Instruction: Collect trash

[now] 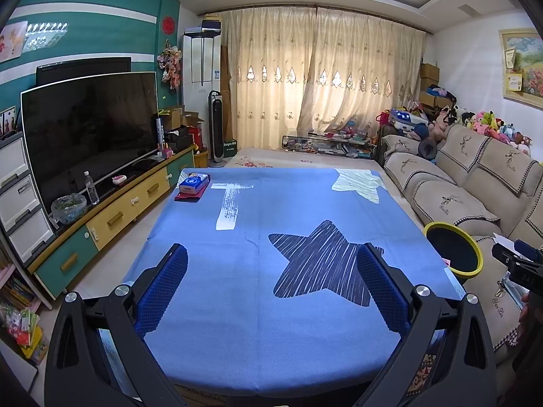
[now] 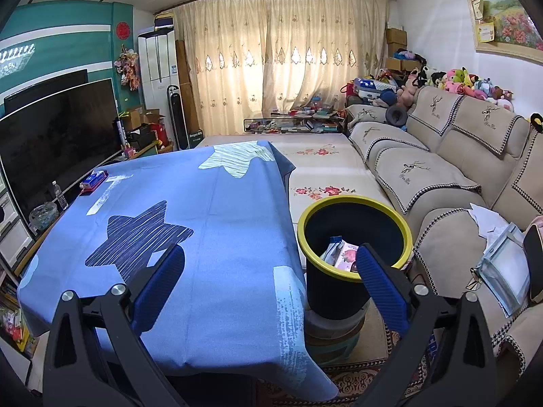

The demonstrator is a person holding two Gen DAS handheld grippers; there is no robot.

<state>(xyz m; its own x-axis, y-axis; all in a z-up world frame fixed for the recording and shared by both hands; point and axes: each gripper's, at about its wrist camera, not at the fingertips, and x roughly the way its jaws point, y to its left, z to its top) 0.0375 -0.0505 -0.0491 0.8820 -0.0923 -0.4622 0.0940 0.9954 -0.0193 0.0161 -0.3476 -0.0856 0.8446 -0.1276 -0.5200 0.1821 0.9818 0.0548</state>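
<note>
Far left on the blue tablecloth [image 1: 271,322] sits a tissue pack [image 1: 193,183], tucked to the corner; the left gripper [image 1: 271,288] hovers over the cloth, jaws spread, holding nothing. Right gripper [image 2: 269,279] likewise spread and empty; the yellow-rimmed bin [image 2: 356,237] stands just right of the table, within easy reach, cartons [image 2: 341,252] inside, so collecting looks about finished.

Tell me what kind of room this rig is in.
Most likely a home living room: a large TV on a low cabinet, a beige sofa topped with plush toys, and curtains across the far window. A table under a blue cloth fills the middle.
</note>
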